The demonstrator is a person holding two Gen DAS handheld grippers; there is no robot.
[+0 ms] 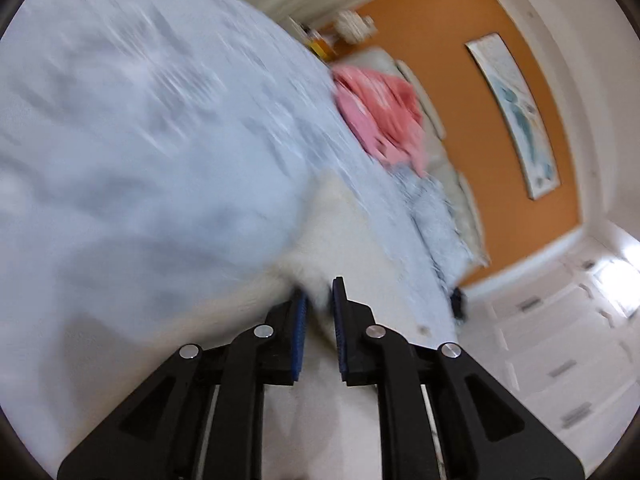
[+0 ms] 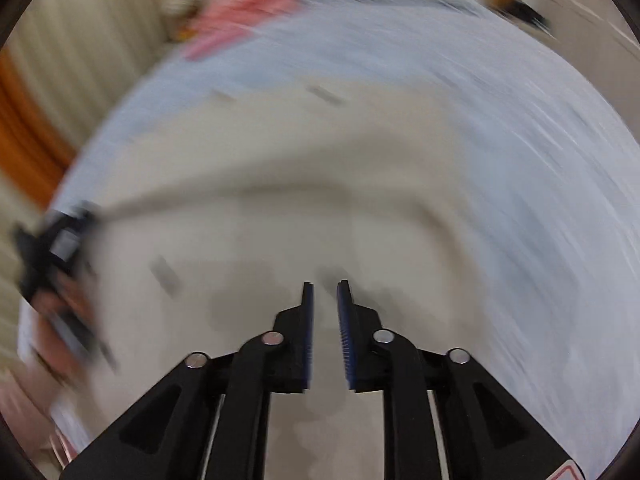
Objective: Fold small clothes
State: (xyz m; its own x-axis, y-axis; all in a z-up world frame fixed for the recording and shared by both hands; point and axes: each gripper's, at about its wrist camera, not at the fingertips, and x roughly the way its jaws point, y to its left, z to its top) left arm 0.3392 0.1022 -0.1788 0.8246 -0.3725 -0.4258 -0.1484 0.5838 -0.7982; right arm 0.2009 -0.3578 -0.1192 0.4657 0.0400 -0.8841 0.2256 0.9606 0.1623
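Observation:
A cream-white garment (image 1: 344, 232) lies on the pale blue bed sheet (image 1: 140, 120), blurred by motion. My left gripper (image 1: 320, 292) is shut on a fold of it, which bulges up between the blue pads. In the right wrist view the same garment (image 2: 320, 200) spreads wide below my right gripper (image 2: 325, 286). That gripper's jaws stand a little apart, and only the cloth underneath shows through the gap. At the left edge of this view the left gripper (image 2: 52, 248), held by a hand, pulls a corner of the garment taut.
A heap of pink clothes (image 1: 380, 112) lies at the far end of the bed, near a grey-blue piece (image 1: 436, 216). An orange wall with a framed picture (image 1: 516, 112) and white drawers (image 1: 560, 360) stand to the right. Curtains (image 2: 80, 40) hang behind the bed.

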